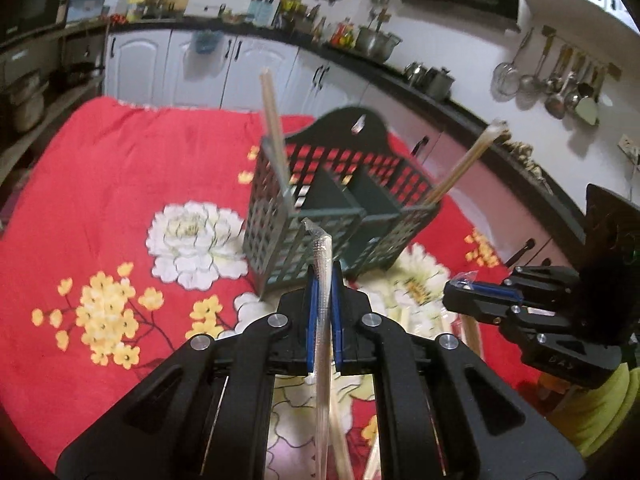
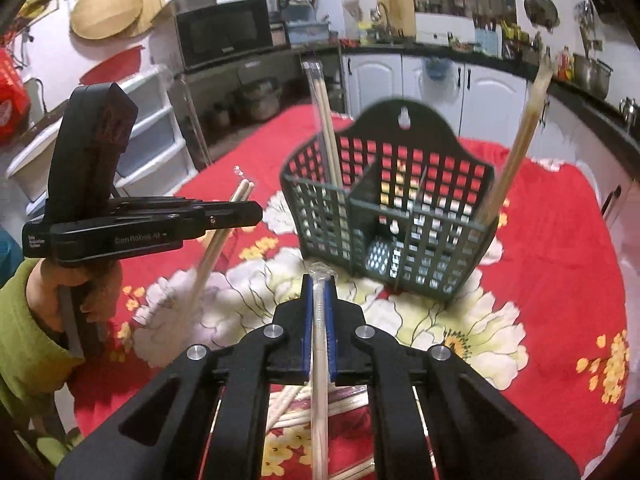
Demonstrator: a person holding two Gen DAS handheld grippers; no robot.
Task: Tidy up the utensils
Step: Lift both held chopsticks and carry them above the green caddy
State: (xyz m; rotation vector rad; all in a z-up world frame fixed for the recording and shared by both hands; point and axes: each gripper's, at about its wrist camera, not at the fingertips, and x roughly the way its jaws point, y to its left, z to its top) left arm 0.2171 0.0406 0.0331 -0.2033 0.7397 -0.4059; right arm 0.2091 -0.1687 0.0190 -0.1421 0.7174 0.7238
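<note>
A dark green slotted utensil holder (image 1: 340,216) stands on the red floral cloth; it also shows in the right wrist view (image 2: 392,216). One wrapped chopstick pair (image 1: 274,128) leans in its left compartment and another (image 1: 460,168) in its right. My left gripper (image 1: 324,300) is shut on a wrapped chopstick pair (image 1: 322,280), just short of the holder's front. My right gripper (image 2: 319,308) is shut on another wrapped pair (image 2: 319,340), also in front of the holder. Each gripper shows in the other's view, the right gripper (image 1: 464,292) and the left gripper (image 2: 256,212).
More wrapped chopsticks (image 2: 304,404) lie on the cloth (image 2: 560,280) below my grippers. Kitchen counters with pots (image 1: 376,42), hanging ladles (image 1: 560,84), a microwave (image 2: 224,36) and drawers (image 2: 152,128) surround the table.
</note>
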